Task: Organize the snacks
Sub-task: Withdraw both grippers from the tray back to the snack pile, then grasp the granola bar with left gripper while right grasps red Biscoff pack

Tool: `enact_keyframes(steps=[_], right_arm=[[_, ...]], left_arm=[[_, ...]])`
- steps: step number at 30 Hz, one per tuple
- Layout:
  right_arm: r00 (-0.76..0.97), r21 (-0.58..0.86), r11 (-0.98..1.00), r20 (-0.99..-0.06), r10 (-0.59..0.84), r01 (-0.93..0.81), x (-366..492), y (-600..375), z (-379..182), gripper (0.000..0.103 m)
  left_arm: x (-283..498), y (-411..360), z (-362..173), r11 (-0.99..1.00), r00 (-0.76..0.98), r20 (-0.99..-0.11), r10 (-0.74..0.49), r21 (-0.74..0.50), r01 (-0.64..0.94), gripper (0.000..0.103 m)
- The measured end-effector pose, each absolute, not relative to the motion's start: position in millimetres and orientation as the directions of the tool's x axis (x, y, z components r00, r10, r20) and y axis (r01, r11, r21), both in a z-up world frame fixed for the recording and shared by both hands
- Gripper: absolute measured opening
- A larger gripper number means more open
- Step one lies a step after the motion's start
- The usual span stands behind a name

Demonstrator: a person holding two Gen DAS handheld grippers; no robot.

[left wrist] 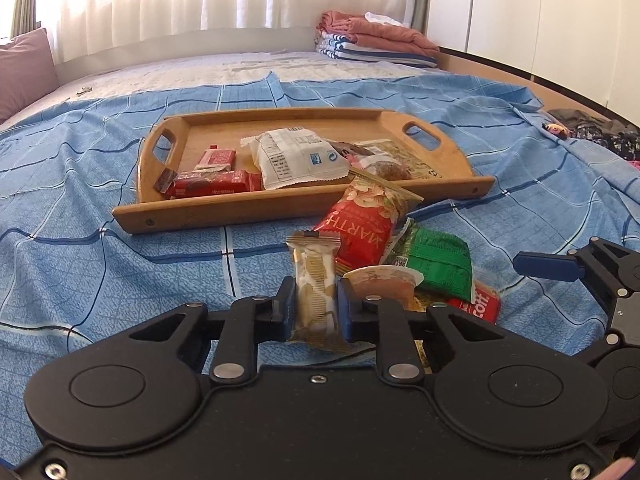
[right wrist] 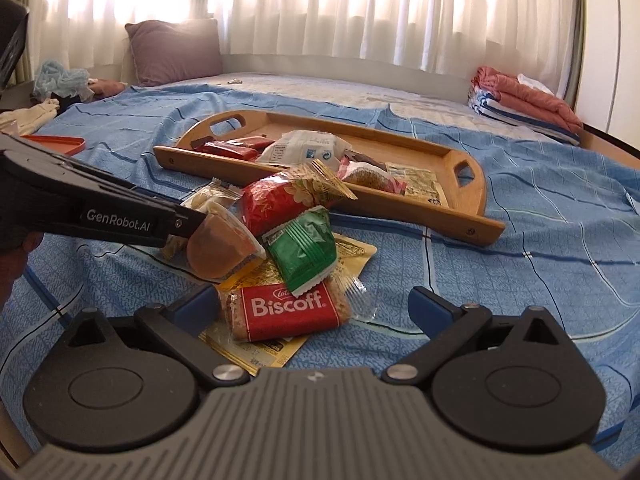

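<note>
Gripping a gold-and-white wafer packet (left wrist: 316, 284) upright, the left gripper (left wrist: 316, 300) has its jaws clamped on it, near edge of the snack pile (left wrist: 396, 256). Wooden tray (left wrist: 180, 212): 12 o'clock, near rim facing the pile. Bare blue bedspread (left wrist: 100, 272): 9 o'clock. Right gripper (right wrist: 316, 308): jaws spread, hovering over the Biscoff packet (right wrist: 288, 312).

On a blue checked bedspread (right wrist: 520, 208), the right gripper (right wrist: 312, 308) stands wide open around a red Biscoff biscuit packet (right wrist: 288, 312) lying on a flat yellow sachet (right wrist: 256, 344), beside a green foil packet (right wrist: 304, 252), a red nut bag (right wrist: 276, 200) and a long wooden handled tray (right wrist: 460, 184) holding more snacks.
</note>
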State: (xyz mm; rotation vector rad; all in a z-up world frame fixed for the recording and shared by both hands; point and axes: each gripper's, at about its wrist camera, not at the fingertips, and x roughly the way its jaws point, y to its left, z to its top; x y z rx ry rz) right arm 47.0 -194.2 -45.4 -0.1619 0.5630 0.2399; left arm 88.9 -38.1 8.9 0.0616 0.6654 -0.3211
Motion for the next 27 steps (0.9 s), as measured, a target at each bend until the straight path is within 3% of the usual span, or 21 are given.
enact_keyframes(steps=[6, 11, 20, 27], right_arm=[[0.794, -0.039, 0.958, -0.57, 0.212, -0.283, 54, -193, -43, 0.094], [0.773, 0.019, 0.961, -0.591, 0.232, -0.275, 62, -191, -42, 0.08], [0.802, 0.064, 0.979, -0.565, 0.194, -0.192, 55, -198, -36, 0.069], [0.82, 0.084, 0.99, -0.554, 0.143, -0.116, 49, -217, -31, 0.068]], left_arm=[[86, -33, 13, 0.951, 0.747, -0.606, -0.272, -0.052, 0.305, 0.021], [86, -27, 19, 0.952, 0.753, -0.601, -0.268, -0.044, 0.303, 0.021], [89, -16, 24, 0.961, 0.767, -0.592, -0.246, -0.048, 0.271, 0.021], [91, -15, 27, 0.963, 0.771, -0.589, -0.242, -0.047, 0.266, 0.02]])
